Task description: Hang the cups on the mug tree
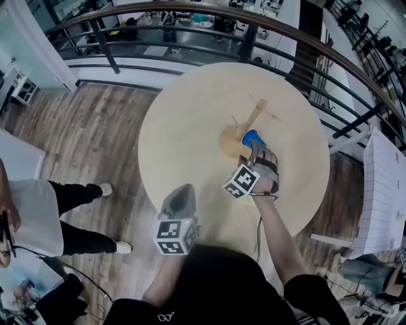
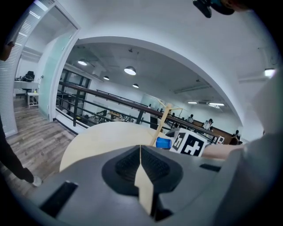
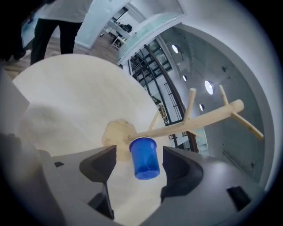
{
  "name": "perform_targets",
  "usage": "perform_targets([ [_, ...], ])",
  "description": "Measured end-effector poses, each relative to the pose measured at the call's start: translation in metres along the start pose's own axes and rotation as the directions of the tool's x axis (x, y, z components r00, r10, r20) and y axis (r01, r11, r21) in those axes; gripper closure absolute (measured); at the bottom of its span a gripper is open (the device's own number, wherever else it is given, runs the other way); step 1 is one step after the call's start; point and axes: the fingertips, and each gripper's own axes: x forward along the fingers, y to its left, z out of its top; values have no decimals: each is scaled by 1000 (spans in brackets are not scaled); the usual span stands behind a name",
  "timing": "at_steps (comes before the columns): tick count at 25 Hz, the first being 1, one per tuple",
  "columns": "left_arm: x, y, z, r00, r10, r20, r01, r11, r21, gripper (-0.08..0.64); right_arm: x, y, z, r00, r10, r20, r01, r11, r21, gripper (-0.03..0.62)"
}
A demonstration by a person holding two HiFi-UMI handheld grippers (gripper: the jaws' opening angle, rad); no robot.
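A wooden mug tree (image 1: 255,115) stands on the round pale table (image 1: 190,127), right of centre. A blue cup (image 1: 252,137) sits low by the tree's base. In the right gripper view the blue cup (image 3: 144,158) has its rim close against the mug tree (image 3: 194,121); whether it hangs on a peg I cannot tell. My right gripper (image 3: 139,161) is open, one jaw on each side of the cup with a gap on both sides. My left gripper (image 1: 181,193) hovers at the table's near edge, shut and holding nothing. It looks across at the tree (image 2: 162,123) and the cup (image 2: 163,143).
A dark curved railing (image 1: 209,13) runs behind the table. A person's legs and shoes (image 1: 82,190) are on the wooden floor at the left. A white-covered table (image 1: 384,190) stands at the right.
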Motion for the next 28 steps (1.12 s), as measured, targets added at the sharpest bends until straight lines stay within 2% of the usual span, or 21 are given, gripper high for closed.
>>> perform_targets([
  [4, 4, -11, 2, 999, -34, -3, 34, 999, 8, 546, -44, -4, 11, 987, -10, 163, -21, 982, 186, 269],
  [6, 6, -19, 3, 998, -55, -5, 55, 998, 19, 546, -72, -18, 11, 964, -52, 262, -36, 946, 321, 350],
  [7, 7, -24, 3, 998, -66, -7, 66, 997, 25, 546, -87, -27, 9, 947, -86, 310, -46, 917, 396, 405],
  [9, 10, -34, 1, 996, -85, -11, 85, 996, 37, 546, -116, -42, -1, 906, -156, 393, -85, 842, 532, 532],
  [12, 15, -55, -8, 994, -104, -19, 105, 993, 50, 546, -153, -48, -26, 832, -230, 504, -202, 722, 662, 571],
  [14, 17, -65, -11, 993, -117, -24, 118, 991, 60, 546, -173, -46, -45, 798, -276, 536, -266, 636, 724, 578],
  [15, 18, -68, -11, 992, -123, -26, 125, 990, 66, 546, -181, -45, -54, 790, -299, 535, -289, 587, 756, 581],
  [17, 19, -74, -9, 991, -135, -28, 136, 988, 78, 546, -193, -40, -76, 792, -341, 507, -320, 475, 820, 583],
  [19, 21, -81, -9, 989, -143, -32, 146, 986, 86, 546, -202, -32, -98, 810, -369, 455, -324, 365, 873, 583],
  [20, 22, -85, -10, 988, -147, -35, 150, 985, 89, 546, -204, -27, -107, 822, -376, 429, -315, 327, 891, 583],
  [21, 22, -88, -11, 988, -152, -38, 154, 984, 93, 546, -204, -22, -114, 832, -376, 409, -306, 304, 902, 583],
  [22, 23, -91, -12, 987, -156, -40, 159, 982, 97, 546, -204, -17, -119, 839, -370, 399, -302, 294, 907, 583],
  [23, 24, -95, -13, 986, -160, -41, 164, 981, 101, 546, -204, -14, -121, 842, -362, 399, -302, 295, 906, 583],
  [26, 26, -103, -15, 984, -171, -44, 175, 978, 112, 546, -204, -15, -123, 838, -357, 413, -303, 325, 896, 583],
  [28, 25, -105, -16, 984, -174, -46, 178, 977, 117, 546, -205, -17, -124, 835, -362, 415, -305, 324, 896, 583],
])
